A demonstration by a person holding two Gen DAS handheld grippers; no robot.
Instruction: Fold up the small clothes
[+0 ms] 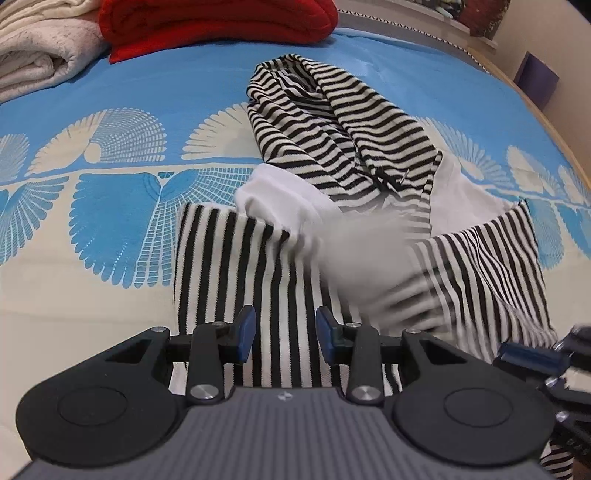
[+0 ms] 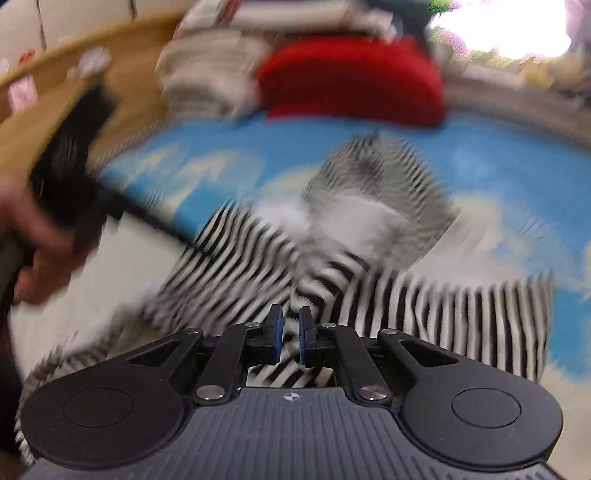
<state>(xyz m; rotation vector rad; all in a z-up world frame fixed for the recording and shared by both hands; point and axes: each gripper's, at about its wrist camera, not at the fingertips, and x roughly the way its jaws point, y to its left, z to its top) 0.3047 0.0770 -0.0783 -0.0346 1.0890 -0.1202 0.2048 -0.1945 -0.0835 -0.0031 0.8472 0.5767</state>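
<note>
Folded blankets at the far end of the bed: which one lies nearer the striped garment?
The red blanket. It lies just beyond the striped garment; the cream blanket sits further off, at the left edge of the left wrist view.

Black-and-white striped garment (image 1: 332, 122) lies rumpled, perhaps half-folded, on the bedspread (image 1: 110, 206).

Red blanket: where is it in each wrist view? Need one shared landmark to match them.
Left wrist: red blanket at top edge, left of centre, folded, beside a cream blanket on its left.
Right wrist: red blanket at top, just right of centre, blurred, cream blanket again on its left.
Shared landmark: striped garment on the blue bedspread, below the red blanket in both views.
</note>
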